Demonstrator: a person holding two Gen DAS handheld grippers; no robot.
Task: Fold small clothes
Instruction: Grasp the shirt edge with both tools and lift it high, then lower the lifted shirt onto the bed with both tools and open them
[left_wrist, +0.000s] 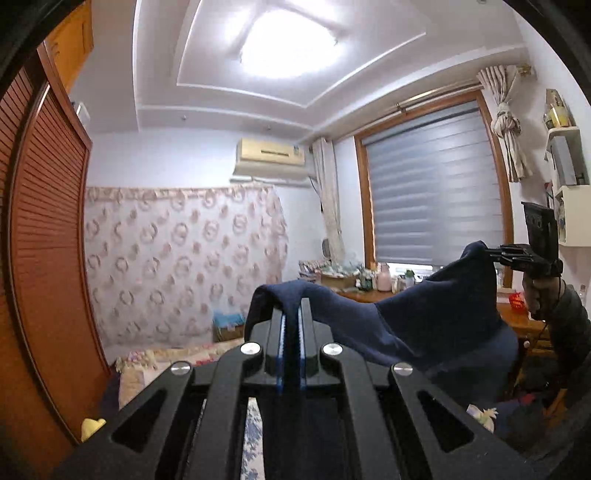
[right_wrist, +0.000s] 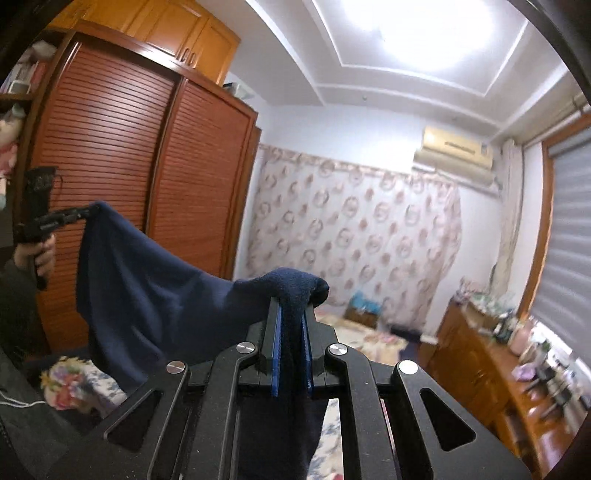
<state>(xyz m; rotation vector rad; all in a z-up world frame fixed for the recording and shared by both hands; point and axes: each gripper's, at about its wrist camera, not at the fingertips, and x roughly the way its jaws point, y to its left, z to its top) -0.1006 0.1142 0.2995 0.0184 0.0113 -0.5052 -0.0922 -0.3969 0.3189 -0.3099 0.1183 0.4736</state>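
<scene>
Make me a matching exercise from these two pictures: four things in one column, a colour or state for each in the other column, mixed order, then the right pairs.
Things:
1. cloth
2. wardrobe
3. ceiling lamp
4. blind

Colour or state:
a. switched on
b. grey, pulled down
c. navy, held up between the left gripper and the right gripper
d. reddish-brown, slatted doors

Pairs: 1-c, 2-d, 3-a, 4-b

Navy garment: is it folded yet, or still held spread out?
Spread, not folded: the navy garment hangs in the air between the left gripper and right gripper, jaws clamped on opposite corners.
</scene>
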